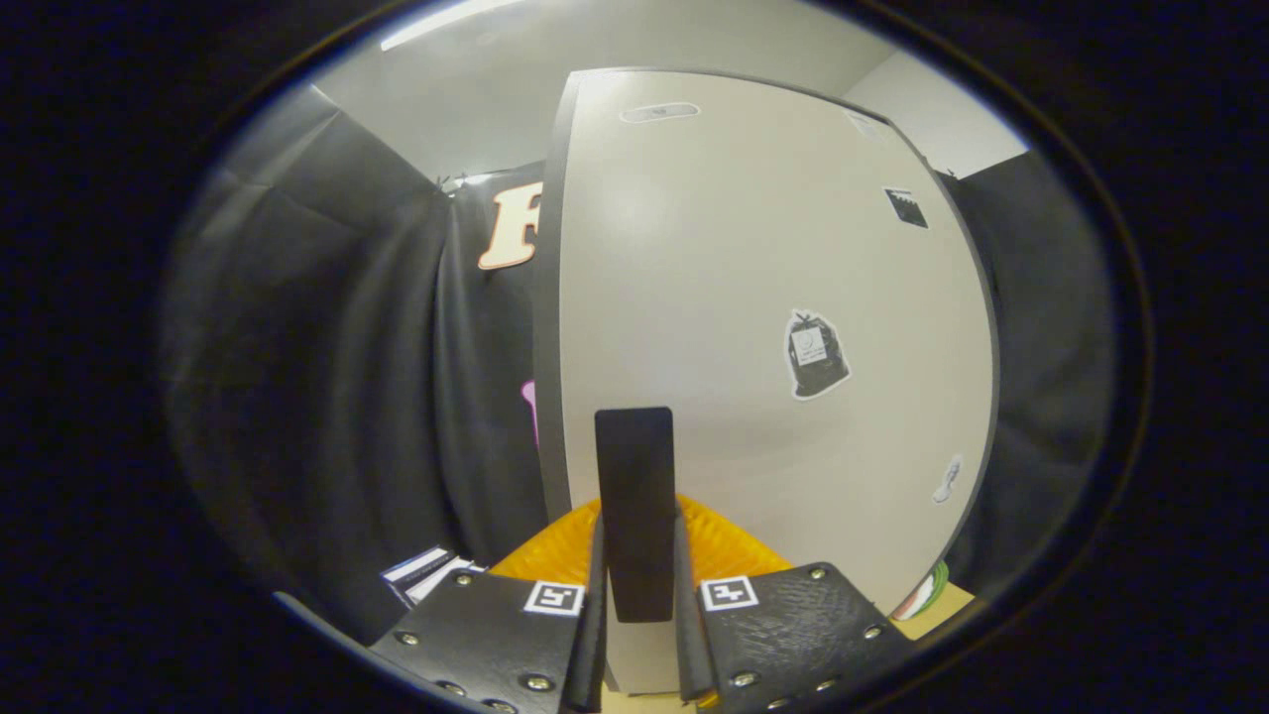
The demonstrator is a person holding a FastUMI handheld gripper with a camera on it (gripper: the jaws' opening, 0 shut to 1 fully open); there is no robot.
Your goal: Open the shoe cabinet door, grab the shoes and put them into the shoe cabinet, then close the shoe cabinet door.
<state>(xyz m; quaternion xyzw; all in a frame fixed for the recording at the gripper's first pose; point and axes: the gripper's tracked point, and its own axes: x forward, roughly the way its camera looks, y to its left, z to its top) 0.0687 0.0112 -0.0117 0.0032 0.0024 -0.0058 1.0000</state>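
The shoe cabinet door (773,297) is a tall pale panel with a dark edge on its left side, standing right in front of me. Its black vertical handle (634,466) sits low on the door, near that edge. My gripper (637,540) is shut on the handle, with one finger pressed against each side of it. The handle's top sticks up above the fingertips (596,555). Several stickers show on the door, among them a black bag-shaped sticker (816,354).
Black cloth walls hang left of the cabinet and behind it on the right. A black-and-white striped object (424,572) lies low by the left finger. A green, white and red object (928,593) rests on the tan floor at the door's lower right corner.
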